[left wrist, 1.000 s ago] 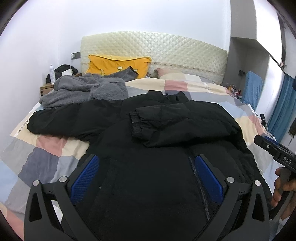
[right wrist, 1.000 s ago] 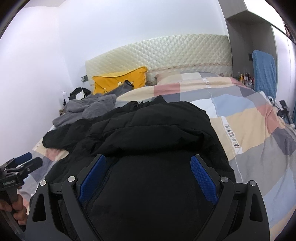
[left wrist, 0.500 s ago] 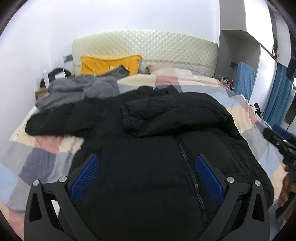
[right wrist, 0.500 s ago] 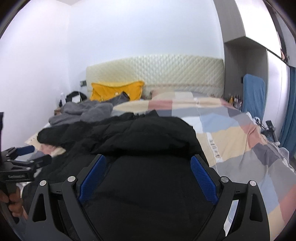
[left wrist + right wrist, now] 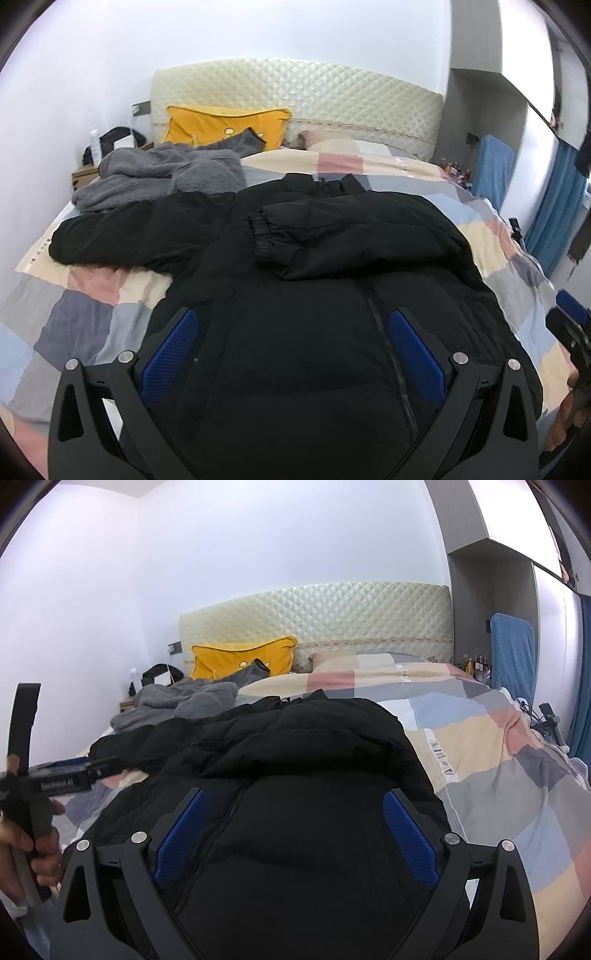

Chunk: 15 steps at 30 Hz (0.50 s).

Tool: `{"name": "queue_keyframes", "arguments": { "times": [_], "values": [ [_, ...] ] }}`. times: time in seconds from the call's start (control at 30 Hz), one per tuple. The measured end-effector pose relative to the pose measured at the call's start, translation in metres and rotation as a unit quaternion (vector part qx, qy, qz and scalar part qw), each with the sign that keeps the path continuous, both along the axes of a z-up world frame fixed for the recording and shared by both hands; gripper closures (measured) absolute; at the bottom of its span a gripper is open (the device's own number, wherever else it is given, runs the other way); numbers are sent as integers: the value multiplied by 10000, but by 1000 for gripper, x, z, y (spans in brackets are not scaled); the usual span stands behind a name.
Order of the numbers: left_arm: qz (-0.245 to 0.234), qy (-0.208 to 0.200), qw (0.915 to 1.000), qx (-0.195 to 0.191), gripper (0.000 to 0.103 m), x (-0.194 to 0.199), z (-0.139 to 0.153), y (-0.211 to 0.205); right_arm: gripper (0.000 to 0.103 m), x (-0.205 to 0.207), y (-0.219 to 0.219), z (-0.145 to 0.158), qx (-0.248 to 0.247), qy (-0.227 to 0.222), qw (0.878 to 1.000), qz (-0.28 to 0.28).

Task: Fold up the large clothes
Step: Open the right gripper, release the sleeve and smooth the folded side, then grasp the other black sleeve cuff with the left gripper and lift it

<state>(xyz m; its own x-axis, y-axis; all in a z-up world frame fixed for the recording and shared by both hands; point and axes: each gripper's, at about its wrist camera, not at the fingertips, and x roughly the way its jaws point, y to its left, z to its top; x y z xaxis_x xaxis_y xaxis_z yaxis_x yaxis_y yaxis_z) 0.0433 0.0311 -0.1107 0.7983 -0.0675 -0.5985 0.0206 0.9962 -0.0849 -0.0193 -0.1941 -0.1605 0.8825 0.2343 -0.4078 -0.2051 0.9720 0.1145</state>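
A large black padded jacket [image 5: 314,295] lies front up on the patchwork bed [image 5: 81,317]. Its right sleeve [image 5: 332,236] is folded across the chest, cuff toward the left. Its left sleeve [image 5: 129,236] lies stretched out to the left. My left gripper [image 5: 295,339] is open and empty above the jacket's hem. My right gripper [image 5: 291,823] is open and empty above the jacket's lower right part [image 5: 295,760]. Each gripper shows at the edge of the other's view.
A grey fleece garment [image 5: 159,177] is heaped at the far left of the bed, in front of a yellow pillow [image 5: 221,122] and the quilted headboard [image 5: 295,96]. A nightstand [image 5: 85,173] with a bottle stands left. Blue curtains [image 5: 554,206] hang right.
Both grippers have shifted and tilted slightly above the jacket's lower half, staying open. The jacket has not moved.
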Motion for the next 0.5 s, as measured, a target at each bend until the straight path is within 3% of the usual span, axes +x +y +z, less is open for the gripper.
{"name": "queue_keyframes", "arguments": {
  "times": [0.2,0.37,0.5],
  "values": [
    [472,7,9988,135,0,20,10,40,7,6,-8,-7,15,11,9997,-238],
    [765,213,9968,-10,0,43,24,85,7,10,-20,-12,75,54,9991,-424],
    [373,331,9988,-5,0,62,36,116,7,6,-20,-11,126,15,9992,-367]
  ]
}}
